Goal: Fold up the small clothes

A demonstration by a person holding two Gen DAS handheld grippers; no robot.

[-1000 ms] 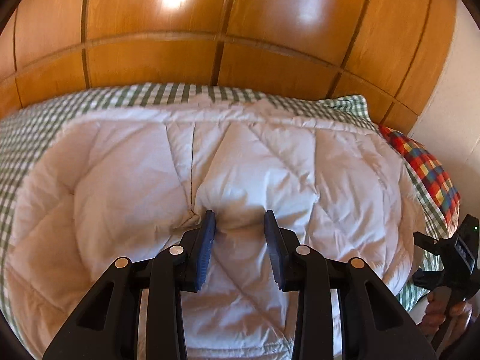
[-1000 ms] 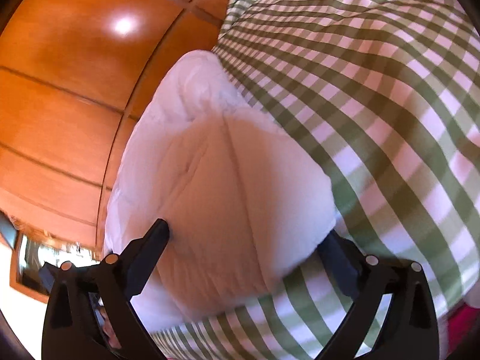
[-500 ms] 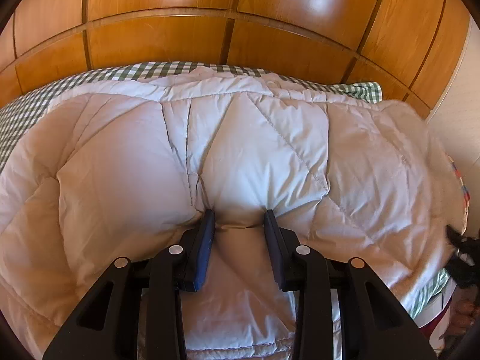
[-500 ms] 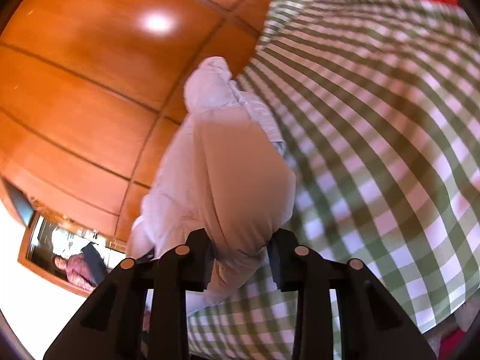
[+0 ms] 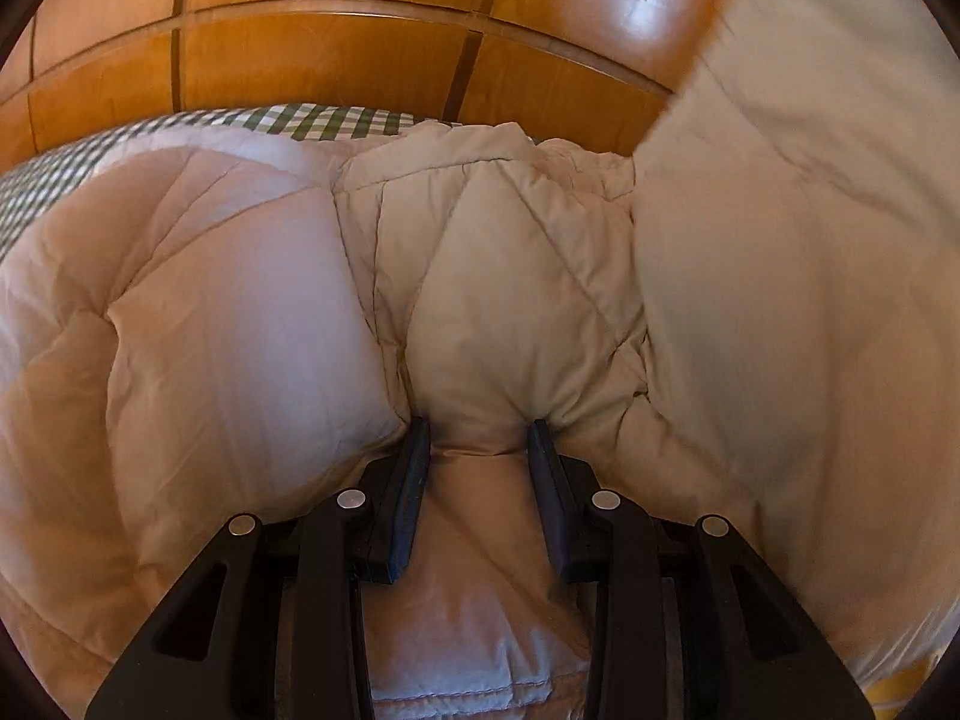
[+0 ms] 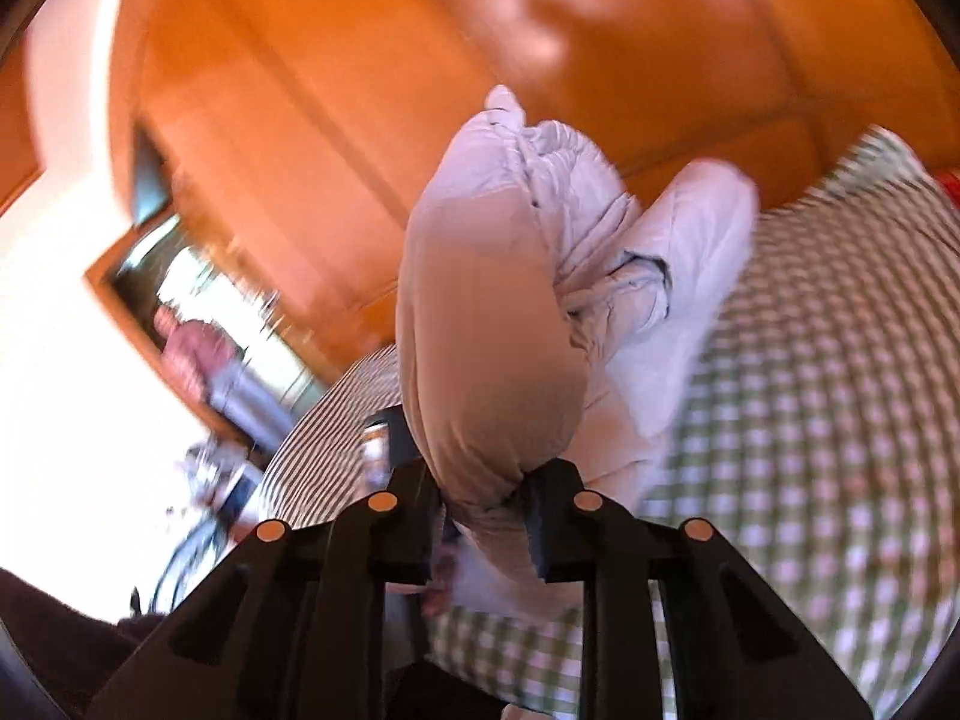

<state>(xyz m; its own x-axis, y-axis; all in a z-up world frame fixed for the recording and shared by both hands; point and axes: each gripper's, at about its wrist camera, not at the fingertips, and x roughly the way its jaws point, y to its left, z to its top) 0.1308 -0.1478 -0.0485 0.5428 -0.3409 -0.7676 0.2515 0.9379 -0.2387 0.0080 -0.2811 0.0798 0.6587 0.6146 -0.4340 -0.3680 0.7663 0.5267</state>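
- Since the earlier frames, the right gripper (image 6: 483, 498) has carried its end of the white quilted jacket (image 5: 516, 312) up off the bed; its fingers have just been closing, and a thick fold of the padding is now pinched between them.
- Left wrist view, same interval: a broad pale flap of the jacket has swung in to fill the right side, covering the bright multicoloured check fabric that showed there before.
- Left gripper (image 5: 480, 450): black frame with dark blue fingers (image 5: 414, 480), clamped partway shut on a bunched ridge of the jacket; the fabric bulges out just beyond the tips.
- Jacket, left wrist view: puffy, diamond-stitched, spread over the bed in front of the gripper, with a stitched hem at the bottom edge of the view.
- Jacket (image 6: 486, 324), right wrist view: hangs raised and crumpled above the sheet, with a loose part trailing to the right; the picture is motion-blurred.
- Bed (image 6: 810, 390): green-and-white checked sheet beneath the jacket; a strip also shows beyond it in the left wrist view.
- Wooden panelling (image 5: 330, 54): glossy orange-brown panels behind the bed, with bright reflections.
- Framed mirror (image 6: 198, 324): on the white wall at far left, holding a blurred reflection of a person.
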